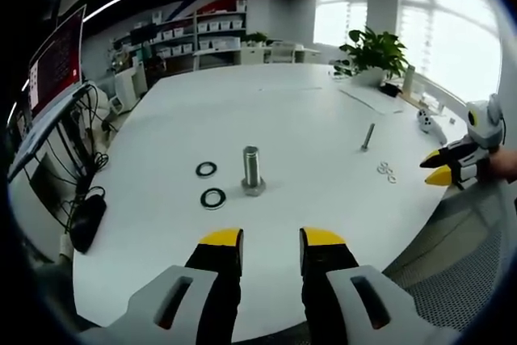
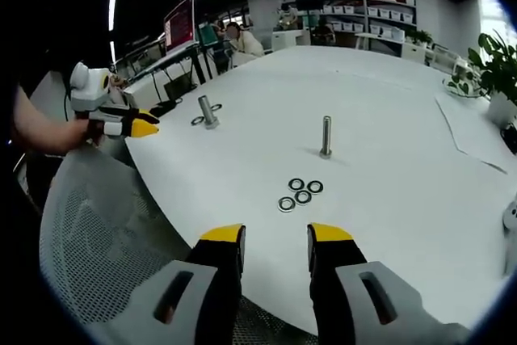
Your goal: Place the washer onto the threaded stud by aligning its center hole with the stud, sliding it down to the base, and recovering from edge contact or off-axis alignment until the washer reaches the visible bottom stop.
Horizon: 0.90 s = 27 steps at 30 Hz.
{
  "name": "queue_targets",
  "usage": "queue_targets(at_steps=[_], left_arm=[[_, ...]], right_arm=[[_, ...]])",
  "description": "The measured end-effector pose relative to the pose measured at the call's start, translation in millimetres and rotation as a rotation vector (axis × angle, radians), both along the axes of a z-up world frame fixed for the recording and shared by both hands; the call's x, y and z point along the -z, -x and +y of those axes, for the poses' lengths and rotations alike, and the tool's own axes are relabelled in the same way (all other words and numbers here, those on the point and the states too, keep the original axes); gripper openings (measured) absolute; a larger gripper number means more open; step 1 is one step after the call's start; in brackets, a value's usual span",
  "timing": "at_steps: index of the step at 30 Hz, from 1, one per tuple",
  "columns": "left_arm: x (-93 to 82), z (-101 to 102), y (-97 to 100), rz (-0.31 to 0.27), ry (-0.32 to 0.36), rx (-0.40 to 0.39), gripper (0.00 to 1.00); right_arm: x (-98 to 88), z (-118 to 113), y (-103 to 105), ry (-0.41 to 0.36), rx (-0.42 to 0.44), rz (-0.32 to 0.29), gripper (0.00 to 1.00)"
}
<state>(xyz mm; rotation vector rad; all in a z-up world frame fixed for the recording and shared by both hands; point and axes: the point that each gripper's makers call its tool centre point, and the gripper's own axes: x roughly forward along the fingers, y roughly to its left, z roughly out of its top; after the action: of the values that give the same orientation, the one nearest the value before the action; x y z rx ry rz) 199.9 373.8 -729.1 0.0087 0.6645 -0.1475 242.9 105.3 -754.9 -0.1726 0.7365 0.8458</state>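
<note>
Yellow-tipped jaws of the right gripper are held apart with nothing between them. Straight ahead, four small washers are clustered flat on the white table, and just beyond them a slim threaded stud stands upright. The left gripper, also parted and empty, is aimed at a thicker upright bolt flanked by two large dark washers. No obstacle is seen between.

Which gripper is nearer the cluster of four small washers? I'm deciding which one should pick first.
Right. The right gripper sits just in front of the small washers, facing them. The left gripper is off at the table edge, nearer the thick stud.
</note>
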Motion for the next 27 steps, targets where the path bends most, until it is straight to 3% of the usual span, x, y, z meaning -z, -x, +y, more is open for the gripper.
queue_targets(at_steps=[27], left_arm=[[5.3, -0.5, 1.8, 0.028, 0.001, 0.005, 0.25]], right_arm=[[2.6, 3.5, 4.8, 0.004, -0.024, 0.021, 0.33]])
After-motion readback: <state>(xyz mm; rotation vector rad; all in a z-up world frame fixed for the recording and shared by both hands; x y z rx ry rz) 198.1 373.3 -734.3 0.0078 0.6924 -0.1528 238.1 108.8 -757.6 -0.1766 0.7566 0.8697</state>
